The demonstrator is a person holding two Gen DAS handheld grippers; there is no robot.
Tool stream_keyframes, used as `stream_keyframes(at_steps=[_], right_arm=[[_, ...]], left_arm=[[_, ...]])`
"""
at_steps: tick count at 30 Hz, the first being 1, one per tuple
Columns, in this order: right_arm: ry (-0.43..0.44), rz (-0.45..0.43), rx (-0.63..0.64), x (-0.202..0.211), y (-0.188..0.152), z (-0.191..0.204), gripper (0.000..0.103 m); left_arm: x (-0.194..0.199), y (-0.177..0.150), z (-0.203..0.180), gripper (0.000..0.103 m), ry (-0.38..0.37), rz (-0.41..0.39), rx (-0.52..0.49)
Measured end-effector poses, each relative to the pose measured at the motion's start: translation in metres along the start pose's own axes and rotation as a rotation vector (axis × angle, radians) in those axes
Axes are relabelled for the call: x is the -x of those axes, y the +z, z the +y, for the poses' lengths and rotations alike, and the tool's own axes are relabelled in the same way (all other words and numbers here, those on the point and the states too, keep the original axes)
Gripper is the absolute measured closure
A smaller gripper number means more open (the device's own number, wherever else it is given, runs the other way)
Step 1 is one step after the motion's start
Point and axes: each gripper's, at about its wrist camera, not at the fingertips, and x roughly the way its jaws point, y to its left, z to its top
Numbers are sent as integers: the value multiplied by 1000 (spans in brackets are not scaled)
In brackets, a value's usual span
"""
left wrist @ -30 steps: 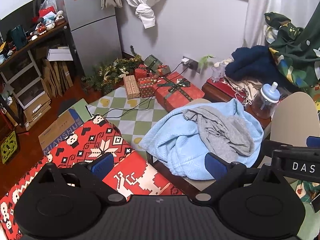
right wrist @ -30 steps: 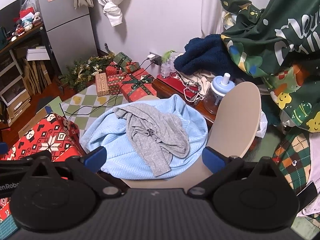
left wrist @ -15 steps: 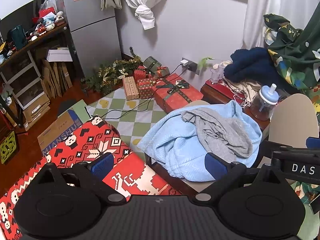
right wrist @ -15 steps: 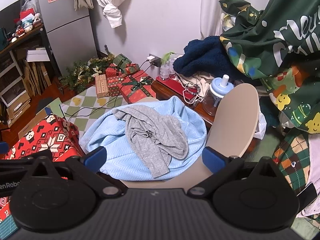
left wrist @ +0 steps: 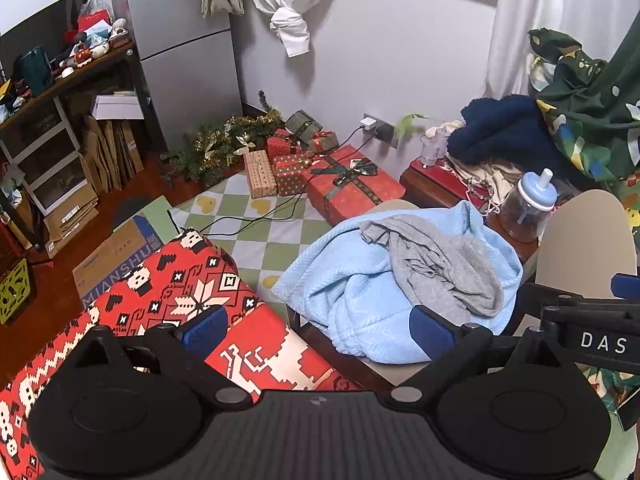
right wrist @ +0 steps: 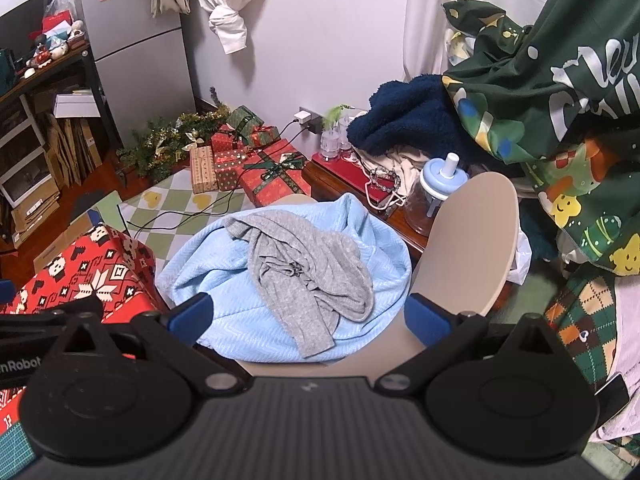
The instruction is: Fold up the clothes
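Note:
A crumpled grey top (left wrist: 436,264) (right wrist: 308,268) lies on a bunched light blue garment (left wrist: 360,300) (right wrist: 240,280), both heaped on the seat of a beige chair (right wrist: 468,240) (left wrist: 584,240). My left gripper (left wrist: 316,328) is open and empty, hovering short of the heap's left side. My right gripper (right wrist: 308,314) is open and empty too, held just before the heap's near edge. The right gripper's black body (left wrist: 580,316) shows at the right edge of the left wrist view.
A table under a red patterned cloth (left wrist: 180,292) stands left of the chair. Wrapped gift boxes (right wrist: 276,172) and cables lie on a checkered rug behind. A blue-lidded jar (right wrist: 436,196) sits on a low red table. Green printed fabric (right wrist: 560,92) hangs at right.
Both grippers have drawn back and risen slightly, so the clothes heap sits a little farther off. Nothing was taken hold of.

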Motion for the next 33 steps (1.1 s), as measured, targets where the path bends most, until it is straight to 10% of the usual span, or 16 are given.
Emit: stream_keyframes(at_steps=[18, 24, 33], right_arm=[[172, -12, 226, -24, 50, -14, 0], [270, -32, 390, -64, 92, -21, 0], [249, 208, 521, -190, 139, 2, 1]], left_arm=[[-16, 21, -14, 5, -19, -72, -71], [-61, 43, -10, 5, -138, 34, -5], [-139, 56, -5, 7, -195, 195, 151]])
